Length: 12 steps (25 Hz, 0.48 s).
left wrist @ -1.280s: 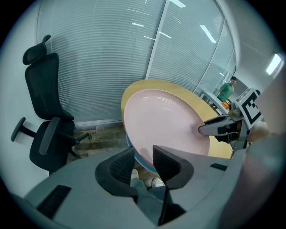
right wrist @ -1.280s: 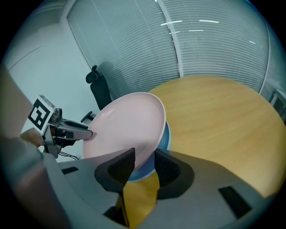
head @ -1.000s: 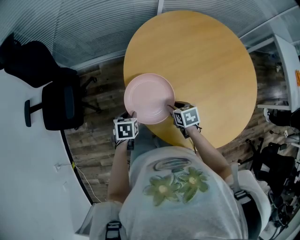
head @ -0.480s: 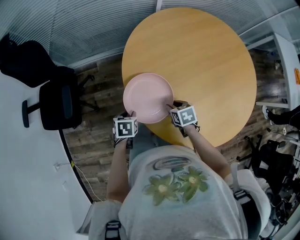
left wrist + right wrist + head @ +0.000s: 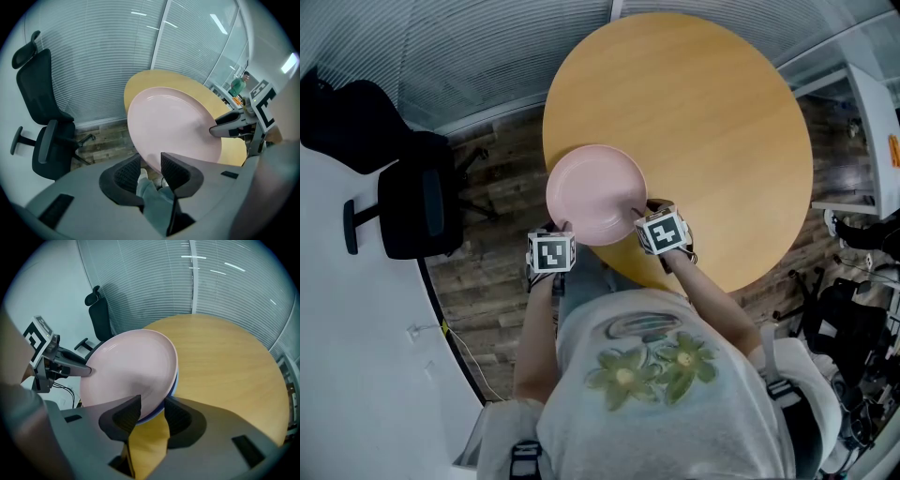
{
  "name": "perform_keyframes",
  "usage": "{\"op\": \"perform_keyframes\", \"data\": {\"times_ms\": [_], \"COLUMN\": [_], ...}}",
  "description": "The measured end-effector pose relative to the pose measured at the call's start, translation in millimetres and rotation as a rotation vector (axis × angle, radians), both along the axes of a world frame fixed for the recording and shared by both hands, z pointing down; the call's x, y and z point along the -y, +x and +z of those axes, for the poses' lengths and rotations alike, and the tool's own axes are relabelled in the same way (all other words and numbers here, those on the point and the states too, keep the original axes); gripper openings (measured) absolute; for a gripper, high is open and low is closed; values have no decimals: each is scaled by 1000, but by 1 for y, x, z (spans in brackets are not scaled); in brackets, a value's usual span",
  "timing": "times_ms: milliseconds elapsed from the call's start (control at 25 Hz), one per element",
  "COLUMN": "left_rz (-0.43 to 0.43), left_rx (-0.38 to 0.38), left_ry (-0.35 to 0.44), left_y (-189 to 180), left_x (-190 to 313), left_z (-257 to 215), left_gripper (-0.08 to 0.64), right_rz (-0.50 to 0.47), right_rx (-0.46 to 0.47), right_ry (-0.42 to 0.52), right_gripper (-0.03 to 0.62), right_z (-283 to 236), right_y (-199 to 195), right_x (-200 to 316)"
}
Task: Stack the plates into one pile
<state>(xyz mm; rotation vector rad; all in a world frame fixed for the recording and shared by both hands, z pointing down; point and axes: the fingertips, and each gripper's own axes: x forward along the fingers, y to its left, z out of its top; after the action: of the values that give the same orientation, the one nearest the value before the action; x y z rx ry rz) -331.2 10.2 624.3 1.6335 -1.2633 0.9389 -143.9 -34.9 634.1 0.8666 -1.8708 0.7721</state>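
A pink plate lies over the near left edge of the round wooden table, partly overhanging the floor. In the right gripper view a blue plate shows just under the pink plate. My left gripper holds the pile's near left rim, its jaws closed over the pink plate. My right gripper clamps the near right rim, with both the pink and the blue edge between its jaws. Each gripper sees the other across the plate: the right gripper and the left gripper.
A black office chair stands on the wood floor left of the table, near a blind-covered glass wall. Cables and equipment crowd the floor at the right. The person's trouser leg is below the left gripper.
Almost nothing: both grippers keep their hold on the plates, and the right gripper has edged slightly left.
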Motion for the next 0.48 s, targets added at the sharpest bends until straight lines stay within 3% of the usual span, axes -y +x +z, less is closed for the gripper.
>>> {"op": "perform_keyframes", "data": {"times_ms": [120, 200, 480], "left_rz": [-8, 8, 29], "left_rx": [-2, 15, 50], "left_ry": [-8, 3, 50], "left_y": [-1, -2, -2], "left_x": [-2, 0, 4], "left_z": [2, 2, 2], "left_gripper": [144, 144, 153], "right_rz": [-26, -50, -66], "right_rx": [-19, -36, -28], "right_ry": [4, 2, 19], "right_gripper": [158, 196, 196], "right_z": [0, 3, 4], "right_y": [-1, 1, 4], "right_x": [-2, -5, -5]}}
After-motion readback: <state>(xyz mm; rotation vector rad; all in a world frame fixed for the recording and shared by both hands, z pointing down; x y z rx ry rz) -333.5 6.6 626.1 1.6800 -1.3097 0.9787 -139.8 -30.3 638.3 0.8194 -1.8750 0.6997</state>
